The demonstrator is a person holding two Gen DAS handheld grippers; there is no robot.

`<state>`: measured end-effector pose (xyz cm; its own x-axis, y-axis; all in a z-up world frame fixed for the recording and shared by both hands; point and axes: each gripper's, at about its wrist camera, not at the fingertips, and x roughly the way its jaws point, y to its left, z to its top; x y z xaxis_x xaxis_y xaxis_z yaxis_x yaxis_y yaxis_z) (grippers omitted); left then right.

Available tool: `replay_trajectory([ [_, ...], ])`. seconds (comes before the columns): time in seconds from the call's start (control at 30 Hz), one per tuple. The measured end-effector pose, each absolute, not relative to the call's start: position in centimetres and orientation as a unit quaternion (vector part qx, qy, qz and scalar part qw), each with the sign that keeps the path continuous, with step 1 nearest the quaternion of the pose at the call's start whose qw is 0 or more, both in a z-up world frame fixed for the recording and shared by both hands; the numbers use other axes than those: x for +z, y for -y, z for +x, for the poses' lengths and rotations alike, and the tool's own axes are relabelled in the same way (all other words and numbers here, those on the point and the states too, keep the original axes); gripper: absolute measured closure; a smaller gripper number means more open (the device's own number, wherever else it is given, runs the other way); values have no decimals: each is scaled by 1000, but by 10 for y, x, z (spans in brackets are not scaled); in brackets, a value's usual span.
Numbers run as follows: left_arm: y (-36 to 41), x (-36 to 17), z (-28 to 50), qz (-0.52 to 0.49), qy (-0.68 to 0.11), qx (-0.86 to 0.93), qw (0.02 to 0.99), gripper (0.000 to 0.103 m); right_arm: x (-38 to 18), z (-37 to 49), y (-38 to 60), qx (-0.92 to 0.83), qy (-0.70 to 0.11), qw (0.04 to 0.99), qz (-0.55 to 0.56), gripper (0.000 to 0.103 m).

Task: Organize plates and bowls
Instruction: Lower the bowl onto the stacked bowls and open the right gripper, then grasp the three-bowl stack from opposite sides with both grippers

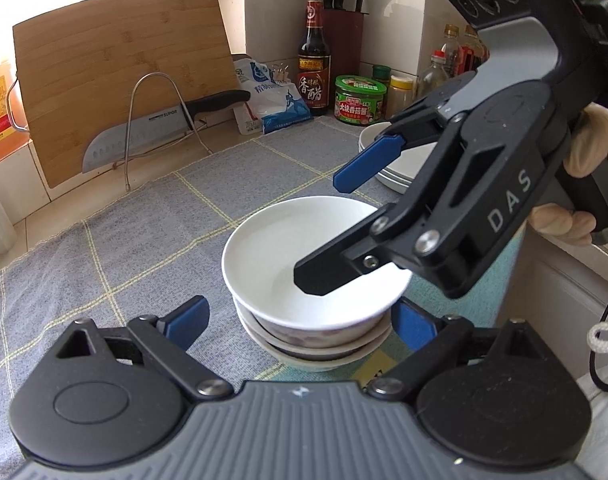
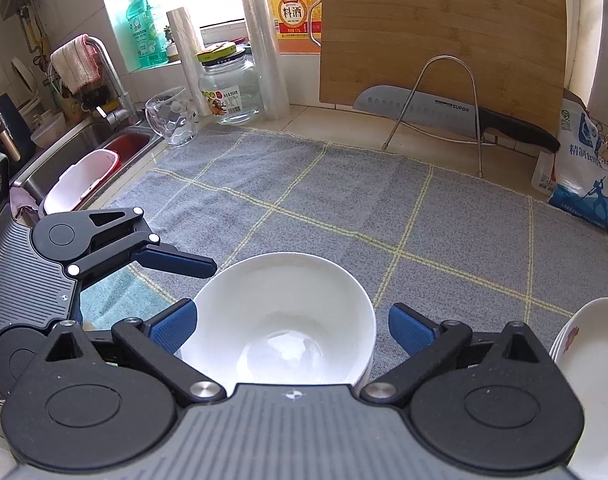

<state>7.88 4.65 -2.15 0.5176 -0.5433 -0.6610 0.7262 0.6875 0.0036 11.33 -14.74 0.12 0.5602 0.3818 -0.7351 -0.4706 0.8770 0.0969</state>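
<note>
A white bowl (image 1: 316, 264) sits on top of a small stack of bowls (image 1: 316, 344) in the lower middle of the left wrist picture. The stack stands on a grey checked cloth (image 1: 143, 240). The top bowl looks empty, with nothing inside it but a shine of light.

The right gripper (image 1: 324, 232) comes in from the right of that picture. Its fingers are spread wide. One dark finger hangs just over the inside of the top bowl and the other is up above the rim. It pinches nothing. The left gripper (image 1: 299, 320) is at the bottom of the picture, also spread wide, with one blue pad on each side of the stack, not pressing it.

A bump could go wrong here. If the low finger catches the rim as it lifts away, the top bowl may tip or slide off. If the left pads push the stack on one side only, the bowls may lean.

A pile of white plates (image 1: 400, 168) waits at the right, behind the right gripper. In the right wrist picture, the sink (image 2: 75, 152) at the left holds a pink tub (image 2: 83, 180).
</note>
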Motion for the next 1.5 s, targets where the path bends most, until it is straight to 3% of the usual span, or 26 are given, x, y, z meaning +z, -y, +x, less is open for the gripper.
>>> replay_trajectory([
  [0.5, -85, -3, 74, 146, -288, -419, 849, 4, 16, 74, 138, 187, -354, 911, -99, 0],
  [0.8, -85, -28, 79, 181, -306, -455, 816, 4, 1, 38, 136, 154, -362, 908, -141, 0],
  [1.13, -66, -55, 88, 185, -327, -425, 823, 4, -43, 62, 147, 203, -402, 875, -176, 0],
  [1.5, -39, -64, 97, 211, -356, -390, 823, 4, -53, 94, 161, 301, -402, 840, -205, 0],
])
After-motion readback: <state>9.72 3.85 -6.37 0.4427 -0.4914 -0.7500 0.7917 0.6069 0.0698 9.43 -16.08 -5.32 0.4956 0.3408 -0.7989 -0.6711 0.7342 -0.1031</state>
